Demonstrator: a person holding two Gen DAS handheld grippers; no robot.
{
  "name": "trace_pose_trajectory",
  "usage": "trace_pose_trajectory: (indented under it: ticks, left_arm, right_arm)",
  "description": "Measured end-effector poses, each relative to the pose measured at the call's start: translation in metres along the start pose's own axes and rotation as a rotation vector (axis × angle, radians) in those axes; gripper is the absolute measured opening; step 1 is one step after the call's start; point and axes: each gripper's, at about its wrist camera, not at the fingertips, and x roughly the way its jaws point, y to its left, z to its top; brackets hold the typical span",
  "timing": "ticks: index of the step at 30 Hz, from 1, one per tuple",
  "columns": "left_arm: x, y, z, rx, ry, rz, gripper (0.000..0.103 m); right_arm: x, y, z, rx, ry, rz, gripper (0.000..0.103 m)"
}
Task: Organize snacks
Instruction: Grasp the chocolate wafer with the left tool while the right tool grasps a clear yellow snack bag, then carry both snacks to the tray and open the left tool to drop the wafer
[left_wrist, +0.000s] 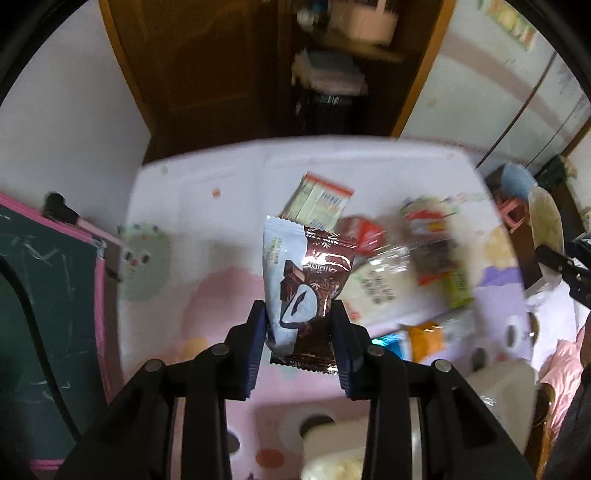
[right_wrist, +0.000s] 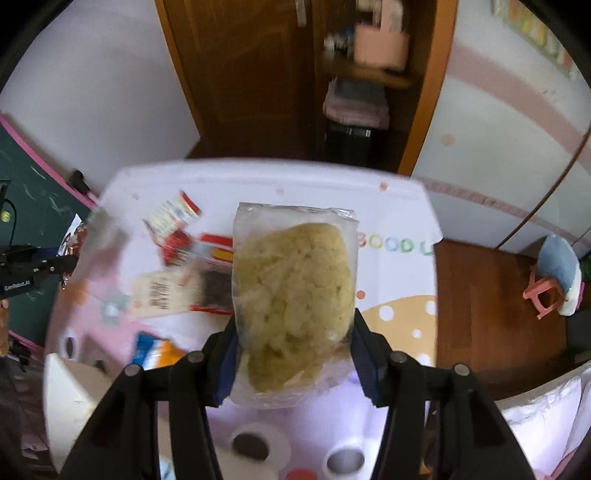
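My left claw (left_wrist: 300, 314) is right in front of me, and its two blue pads (left_wrist: 258, 332) squeeze a snack packet (left_wrist: 304, 280). The packet is brown and pale blue with a picture of chocolate on it. It stands up between the pads, up in the air above the table (left_wrist: 192, 229). The table has a white cloth with pink shapes and colored dots.

My right claw (right_wrist: 293, 325) is clamped on a clear bag (right_wrist: 295, 295). Something yellow and lumpy is inside the bag, like a soft bun. The bag is big and fills the space between the two fingers. It is held up over the table too.

More snacks lie in a pile on the table past the brown packet. There is a cream packet with a red edge (left_wrist: 319, 201), a red packet (left_wrist: 364, 230) just beside it, and a white bag with dark writing (left_wrist: 376, 286). They are blurry, so I cannot read them. An orange and blue packet (left_wrist: 419, 338) lies close to my left claw, on its right side. In the right view the same pile sits to the left of my clear bag.

A green chalkboard with a pink frame (left_wrist: 48, 288) stands on the left of the table. Behind the table is a brown wooden door (left_wrist: 207, 74). On the floor to the right is a small pink stool (right_wrist: 543, 291).
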Motion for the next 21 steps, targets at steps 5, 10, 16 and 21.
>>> trace_pose_trajectory:
  ticks: [5, 10, 16, 21]
  left_arm:
    - [-0.103, -0.026, -0.021, 0.018, -0.146, -0.039, 0.032]
    - [-0.182, -0.061, -0.06, 0.039, -0.262, -0.101, 0.032]
    - [-0.236, -0.089, -0.123, 0.031, -0.354, -0.209, 0.032]
    - [-0.239, -0.101, -0.175, 0.012, -0.41, -0.252, 0.032]
  right_arm:
    - [-0.1, 0.026, -0.017, -0.019, -0.129, 0.018, 0.054]
    - [-0.174, 0.052, -0.049, 0.004, -0.23, 0.04, 0.054]
    - [-0.228, 0.082, -0.104, 0.031, -0.326, 0.074, 0.054]
    - [-0.236, 0.113, -0.15, 0.035, -0.363, 0.11, 0.054]
